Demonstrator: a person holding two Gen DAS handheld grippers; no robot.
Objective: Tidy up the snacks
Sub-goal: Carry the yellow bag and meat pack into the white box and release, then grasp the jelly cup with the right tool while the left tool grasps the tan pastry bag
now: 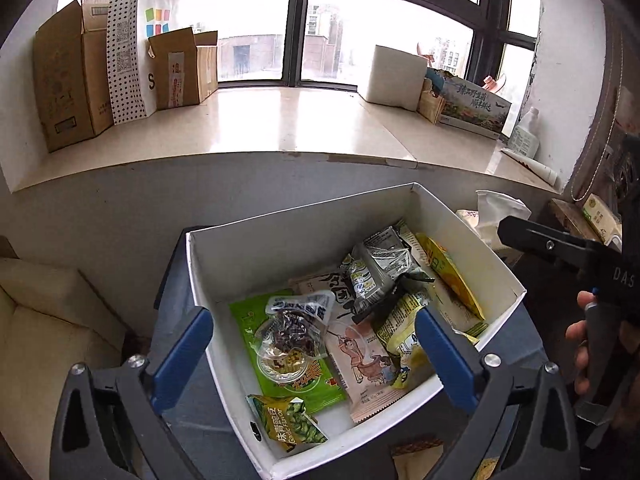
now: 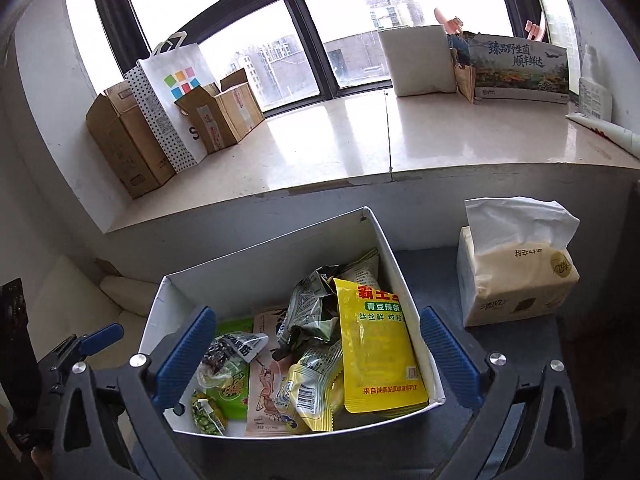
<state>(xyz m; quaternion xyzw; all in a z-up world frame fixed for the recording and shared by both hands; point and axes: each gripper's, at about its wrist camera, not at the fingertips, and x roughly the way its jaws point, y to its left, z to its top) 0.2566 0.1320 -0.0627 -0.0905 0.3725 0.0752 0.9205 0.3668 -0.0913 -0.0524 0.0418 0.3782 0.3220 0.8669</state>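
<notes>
A white box (image 1: pixel 256 248) (image 2: pixel 256 264) on a grey table holds several snack packets: a yellow bag (image 2: pixel 376 344) (image 1: pixel 452 276) leaning on its right wall, silver-green packets (image 1: pixel 380 268) (image 2: pixel 312 312), a green bag (image 1: pixel 288 364), a small green-pea packet (image 1: pixel 292 426) (image 2: pixel 206 412), a beige illustrated packet (image 1: pixel 360 360) (image 2: pixel 266 380) and a clear pouch of dark snacks (image 1: pixel 292 328) (image 2: pixel 224 354). My left gripper (image 1: pixel 312 356) hovers open and empty over the box's near side. My right gripper (image 2: pixel 316 360) is open and empty above the box; it also shows at the right of the left wrist view (image 1: pixel 560 252).
A tissue pack (image 2: pixel 516 272) (image 1: pixel 496 212) stands right of the box. Behind runs a pale window ledge (image 2: pixel 360 148) with cardboard boxes (image 1: pixel 68 76), a paper bag (image 2: pixel 176 100), a white block (image 2: pixel 420 60) and a printed carton (image 2: pixel 520 68). A cream cushion (image 1: pixel 48 320) lies left.
</notes>
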